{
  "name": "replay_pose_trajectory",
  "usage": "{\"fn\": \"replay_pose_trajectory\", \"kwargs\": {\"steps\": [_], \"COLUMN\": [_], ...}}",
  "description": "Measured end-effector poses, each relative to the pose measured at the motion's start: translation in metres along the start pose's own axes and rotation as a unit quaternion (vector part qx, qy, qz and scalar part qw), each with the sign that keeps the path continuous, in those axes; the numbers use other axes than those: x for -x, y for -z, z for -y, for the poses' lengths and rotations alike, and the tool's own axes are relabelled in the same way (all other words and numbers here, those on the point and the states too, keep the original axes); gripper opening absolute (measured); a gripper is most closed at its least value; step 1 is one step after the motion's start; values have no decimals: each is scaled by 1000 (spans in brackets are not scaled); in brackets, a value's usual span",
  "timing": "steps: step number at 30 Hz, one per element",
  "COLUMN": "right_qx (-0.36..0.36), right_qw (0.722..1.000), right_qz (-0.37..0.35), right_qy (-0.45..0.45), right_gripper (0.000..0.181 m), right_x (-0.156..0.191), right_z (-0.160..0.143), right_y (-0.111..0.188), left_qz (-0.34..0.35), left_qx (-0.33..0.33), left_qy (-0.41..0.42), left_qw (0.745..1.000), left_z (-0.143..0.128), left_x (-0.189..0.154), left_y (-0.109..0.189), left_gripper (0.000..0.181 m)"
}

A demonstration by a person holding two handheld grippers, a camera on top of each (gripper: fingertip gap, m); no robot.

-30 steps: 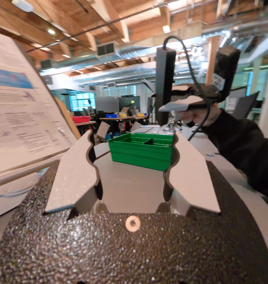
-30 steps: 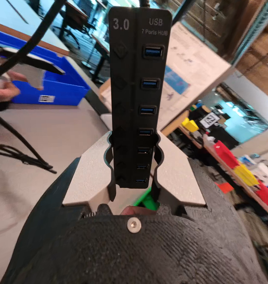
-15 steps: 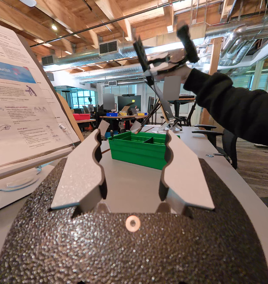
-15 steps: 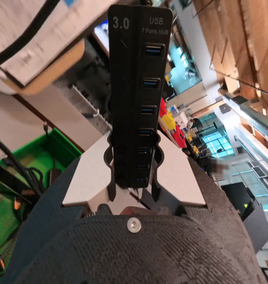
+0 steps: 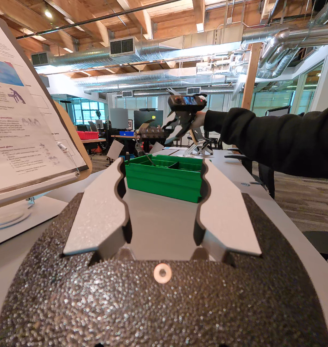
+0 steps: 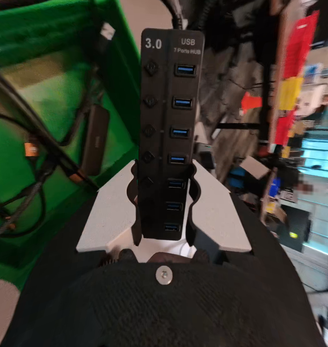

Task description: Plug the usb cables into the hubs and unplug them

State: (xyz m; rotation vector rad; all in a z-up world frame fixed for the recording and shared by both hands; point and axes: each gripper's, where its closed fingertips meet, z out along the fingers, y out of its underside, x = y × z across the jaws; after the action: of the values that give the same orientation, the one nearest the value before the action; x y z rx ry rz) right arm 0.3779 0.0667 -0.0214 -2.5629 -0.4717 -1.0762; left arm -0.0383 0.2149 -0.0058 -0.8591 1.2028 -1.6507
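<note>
Bare grey table [image 5: 159,221] lies open between the spread fingers of the empty left gripper [image 5: 164,170], a clear lane up to the green bin [image 5: 163,180], whose front wall blocks the way ahead. A slanted document stand [image 5: 28,131] crowds the left side. Above the bin, the right gripper [image 6: 163,204], clamped on a black USB hub [image 6: 170,131], occupies the air. Inside the bin, tangled cables [image 6: 33,169] and a smaller hub [image 6: 95,142] clutter the floor.
</note>
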Motion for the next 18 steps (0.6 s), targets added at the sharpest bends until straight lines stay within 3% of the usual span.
{"fn": "replay_pose_trajectory", "kwargs": {"steps": [4,6,10,12,14,18], "right_qx": [32,69,67,72,70,32], "right_qw": [998,994,990,992,995,998], "right_qz": [24,77,122,106,70,19], "right_qy": [42,40,18,17,11,-47], "right_gripper": [54,53,53,53,67,63], "right_x": [14,32,57,56,45,18], "right_z": [4,0,7,3,-2,-9], "right_y": [-12,-21,-46,-54,-56,-33], "left_qz": [-9,-10,-12,-13,-14,-16], "left_qx": [1,8,13,15,17,16], "left_qy": [13,8,7,9,10,15], "left_qw": [1000,1000,1000,1000,1000,1000], "left_z": [-3,-6,-8,-10,-11,-11], "left_x": [-2,-3,-3,-4,-4,-4], "left_y": [-2,-3,-4,-5,-5,-6], "left_gripper": [77,77,77,76,76,76]}}
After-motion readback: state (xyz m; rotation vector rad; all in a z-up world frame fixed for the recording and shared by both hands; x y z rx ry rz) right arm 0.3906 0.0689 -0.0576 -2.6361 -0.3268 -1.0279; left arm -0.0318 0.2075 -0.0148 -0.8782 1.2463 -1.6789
